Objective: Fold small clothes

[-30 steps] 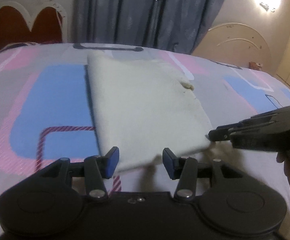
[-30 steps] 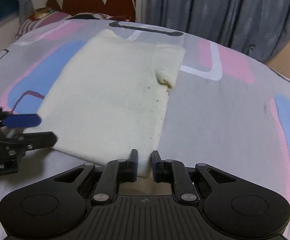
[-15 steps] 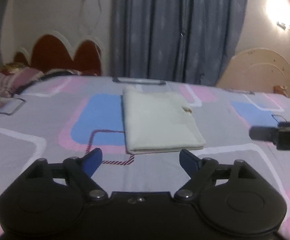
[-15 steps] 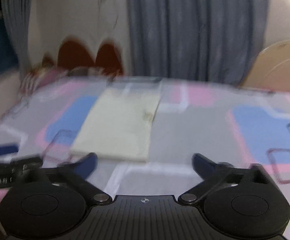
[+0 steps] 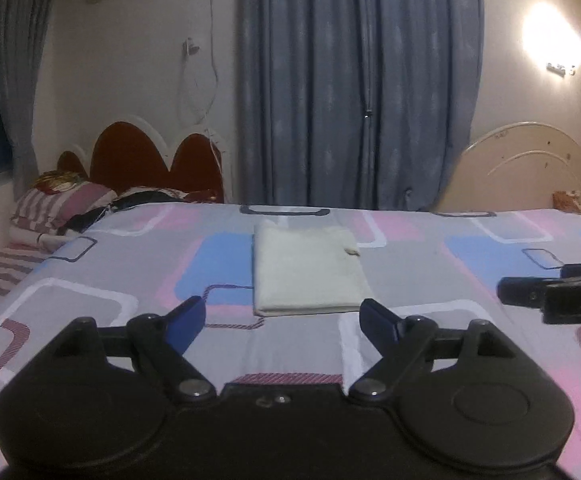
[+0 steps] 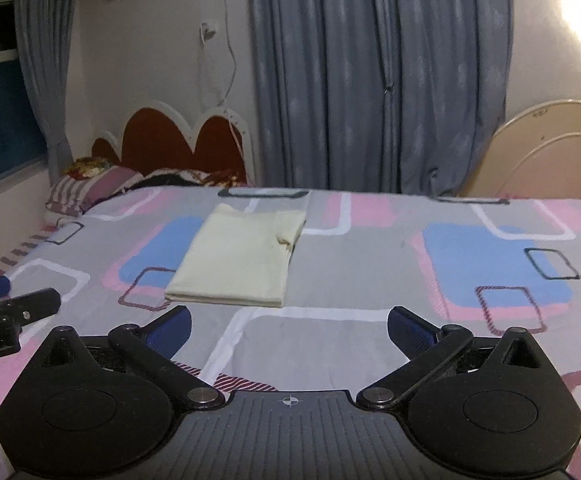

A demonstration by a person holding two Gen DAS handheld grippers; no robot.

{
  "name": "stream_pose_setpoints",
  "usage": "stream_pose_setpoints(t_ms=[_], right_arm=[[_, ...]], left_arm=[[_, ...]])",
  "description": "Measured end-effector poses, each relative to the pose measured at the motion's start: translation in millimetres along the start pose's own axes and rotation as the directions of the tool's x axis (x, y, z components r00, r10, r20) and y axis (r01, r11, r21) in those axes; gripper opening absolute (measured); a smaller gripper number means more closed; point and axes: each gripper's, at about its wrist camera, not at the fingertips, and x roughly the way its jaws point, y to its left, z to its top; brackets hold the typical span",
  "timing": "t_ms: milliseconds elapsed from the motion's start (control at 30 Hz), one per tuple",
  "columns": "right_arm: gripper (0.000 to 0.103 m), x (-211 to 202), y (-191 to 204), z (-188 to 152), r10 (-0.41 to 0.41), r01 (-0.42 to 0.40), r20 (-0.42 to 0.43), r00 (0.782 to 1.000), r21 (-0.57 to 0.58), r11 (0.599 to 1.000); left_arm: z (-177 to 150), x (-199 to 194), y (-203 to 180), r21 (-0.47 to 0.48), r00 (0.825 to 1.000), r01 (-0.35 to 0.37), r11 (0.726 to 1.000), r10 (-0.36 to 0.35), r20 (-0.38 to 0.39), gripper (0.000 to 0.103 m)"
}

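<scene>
At the middle of both frames we see the cream cloth (image 5: 308, 270) lying folded flat on the patterned bedsheet (image 6: 370, 264), while our left gripper (image 5: 280, 318) and right gripper (image 6: 288, 326) both stand spread and empty short of it, so we judge this fold finished and the next move a fresh garment or final tidy.

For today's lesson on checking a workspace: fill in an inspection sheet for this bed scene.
Surface: bedspread, grey with pink and blue patches, smooth.
Job's things: cream garment, folded, lying flat.
Clutter: striped pillow and dark bundle by the headboard.
Grippers: left gripper and right gripper, jaws just opened, nothing between them, clear of the garment.
Cables: white cord hanging on the wall.
Surroundings: blue curtains, wall lamp.
</scene>
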Motion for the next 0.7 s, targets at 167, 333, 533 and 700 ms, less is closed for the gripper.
stream_pose_setpoints(t_ms=[167,333,533,700], right_arm=[[0.103,-27,3,-5,0.002,-0.002,0.020,1.000,0.004,1.000],[0.103,-46,4,-11,0.012,-0.012,0.019,1.000,-0.015,1.000],[0.103,-59,7,-12,0.017,-0.017,0.025,1.000,-0.029,0.999],[0.103,-62,8,-9,0.021,-0.019,0.041,0.999,-0.038,0.999]], left_arm=[[1,-16,-9,0.010,1.000,-0.008,1.000,0.008,-0.007,0.084],[-4,-29,-15,0.010,1.000,0.001,1.000,-0.001,-0.002,0.084],[-6,-36,-19,0.010,1.000,0.001,1.000,-0.001,0.012,0.084],[-5,-40,-18,0.015,1.000,0.000,1.000,0.000,0.029,0.084]])
